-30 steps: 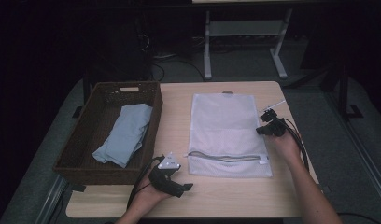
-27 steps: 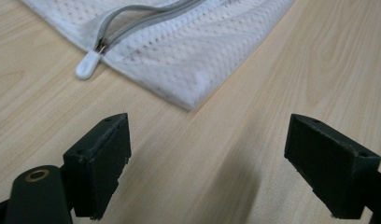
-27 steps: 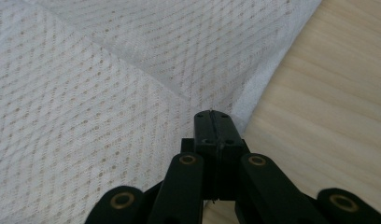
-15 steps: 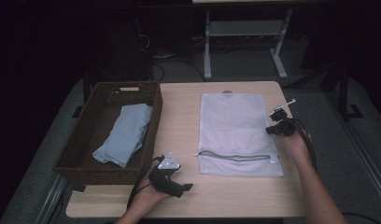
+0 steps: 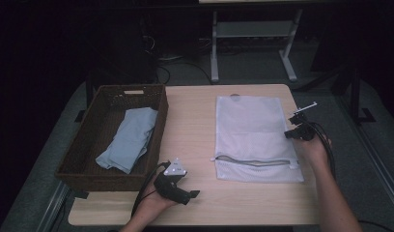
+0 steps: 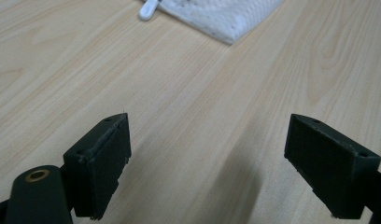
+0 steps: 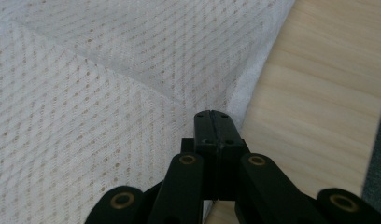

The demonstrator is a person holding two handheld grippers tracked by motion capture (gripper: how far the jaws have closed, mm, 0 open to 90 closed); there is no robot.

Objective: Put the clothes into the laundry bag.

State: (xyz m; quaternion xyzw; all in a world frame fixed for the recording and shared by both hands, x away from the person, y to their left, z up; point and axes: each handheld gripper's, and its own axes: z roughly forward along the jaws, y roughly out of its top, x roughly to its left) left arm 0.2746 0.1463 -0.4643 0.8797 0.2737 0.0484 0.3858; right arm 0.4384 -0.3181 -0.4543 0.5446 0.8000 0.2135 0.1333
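Two grippers are seen at a wooden table [image 5: 195, 125], where a white mesh laundry bag [image 5: 250, 135] lies flat on the right half, its zipper [image 5: 253, 161] partly open. The right gripper [image 5: 297, 126], jaws pressed together, appears pinched on the bag's right edge; a thin fold could slip free if pulled sideways, and the bag may bunch or skid toward the table's edge. The left gripper [image 6: 221, 154] is held wide and empty over bare wood. Whether mesh is actually trapped between the jaws cannot be made out. A blue cloth [image 5: 130, 137] lies in the wicker basket [image 5: 84, 145].
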